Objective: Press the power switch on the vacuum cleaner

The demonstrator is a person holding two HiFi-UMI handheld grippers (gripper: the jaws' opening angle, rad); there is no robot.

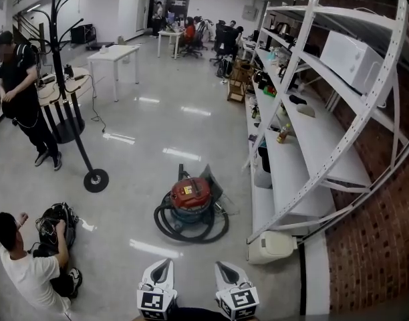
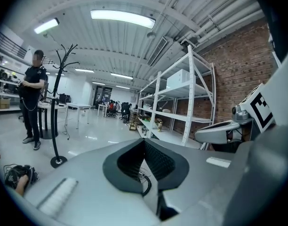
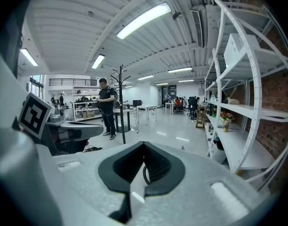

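Red vacuum cleaner (image 1: 190, 194), hose (image 1: 166, 227) coiled round it — left tongs (image 1: 163, 266), right tongs (image 1: 224, 267) both closed, empty.

This is an open-plan office with a workshop feel. Ahead of the left tool (image 1: 157, 273), a polished pale grey floor (image 1: 158, 112) runs to a white rectangular counter (image 1: 114, 54). At the far end, people sit on black office chairs (image 1: 191, 35). Right of the right tool (image 1: 232, 274), a tall white perforated-metal shelving rack (image 1: 321, 139) lines a red brick wall (image 1: 371, 246). Long fluorescent strip lights (image 2: 123, 18) and bare pipes (image 2: 219, 13) cross the white ribbed ceiling (image 2: 111, 46). A black branched coat stand (image 2: 53, 107) rises ahead-left of the left tool.
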